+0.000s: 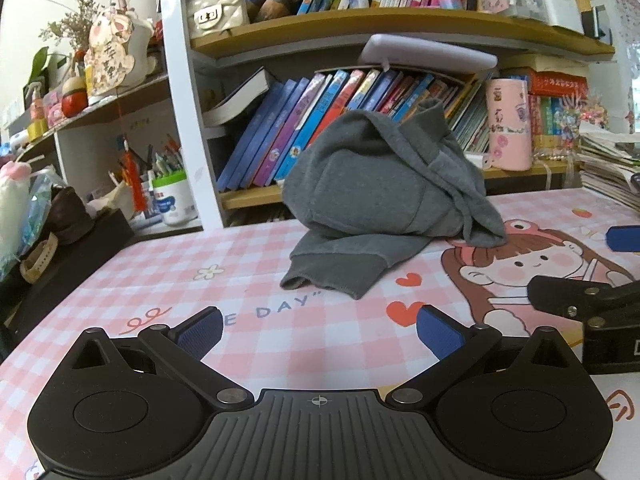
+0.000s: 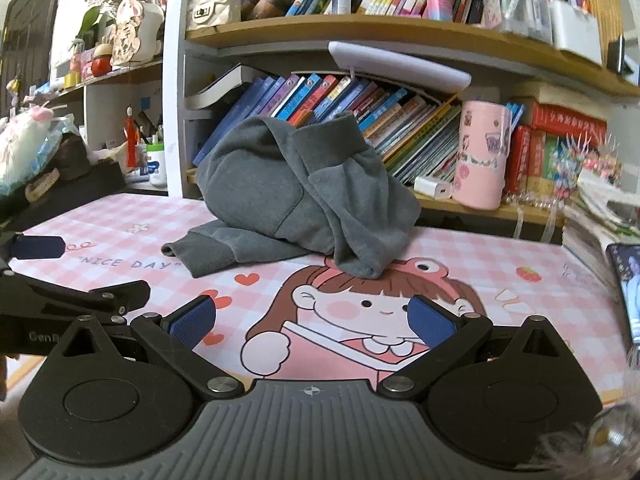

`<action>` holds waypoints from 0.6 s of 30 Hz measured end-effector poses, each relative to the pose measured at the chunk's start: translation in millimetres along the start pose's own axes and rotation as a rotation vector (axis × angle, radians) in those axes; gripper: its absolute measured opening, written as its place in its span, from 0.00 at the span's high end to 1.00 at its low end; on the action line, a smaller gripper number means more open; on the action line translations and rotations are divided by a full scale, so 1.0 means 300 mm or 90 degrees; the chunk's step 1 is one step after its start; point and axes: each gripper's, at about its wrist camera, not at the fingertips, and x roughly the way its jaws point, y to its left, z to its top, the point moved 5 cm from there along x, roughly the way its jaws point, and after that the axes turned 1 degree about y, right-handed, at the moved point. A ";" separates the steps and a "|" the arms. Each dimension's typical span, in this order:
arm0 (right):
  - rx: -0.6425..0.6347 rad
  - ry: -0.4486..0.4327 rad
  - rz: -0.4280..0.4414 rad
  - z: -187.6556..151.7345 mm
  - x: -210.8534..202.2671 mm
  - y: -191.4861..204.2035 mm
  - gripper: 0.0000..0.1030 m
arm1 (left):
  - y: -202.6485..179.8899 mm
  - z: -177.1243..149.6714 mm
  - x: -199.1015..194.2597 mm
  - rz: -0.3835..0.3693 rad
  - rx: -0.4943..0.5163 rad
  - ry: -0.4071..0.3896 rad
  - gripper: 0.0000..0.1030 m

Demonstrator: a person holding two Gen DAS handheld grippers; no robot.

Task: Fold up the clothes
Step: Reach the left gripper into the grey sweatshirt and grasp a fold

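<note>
My left tongs (image 1: pixel 318 334) and right tongs (image 2: pixel 312 326) hang spread wide and empty above the pink checked surface (image 1: pixel 240 248), ready to reach; beyond them the grey sweatshirt (image 1: pixel 384 196) sits heaped, unfolded, against the bookshelf (image 1: pixel 400 24).

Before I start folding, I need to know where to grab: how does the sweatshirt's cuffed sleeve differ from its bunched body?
The sleeve lies flat on the mat, stretched toward the grippers; the body stands heaped up against the bookshelf. The sleeve ends in a ribbed cuff; the body shows smooth fleece with a seamed panel. Both are the same grey fabric, and neither gripper touches them: left and right are open.
</note>
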 end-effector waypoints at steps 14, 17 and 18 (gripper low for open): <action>0.007 -0.104 0.009 0.094 0.057 -0.103 0.00 | 0.026 0.102 -0.043 0.074 0.000 -0.061 0.00; 0.054 -0.081 0.044 0.086 0.093 -0.136 0.00 | 0.024 0.115 -0.020 0.040 -0.013 -0.043 0.00; 0.065 -0.065 0.054 0.082 0.105 -0.145 0.00 | 0.022 0.119 -0.011 0.027 -0.018 -0.034 0.00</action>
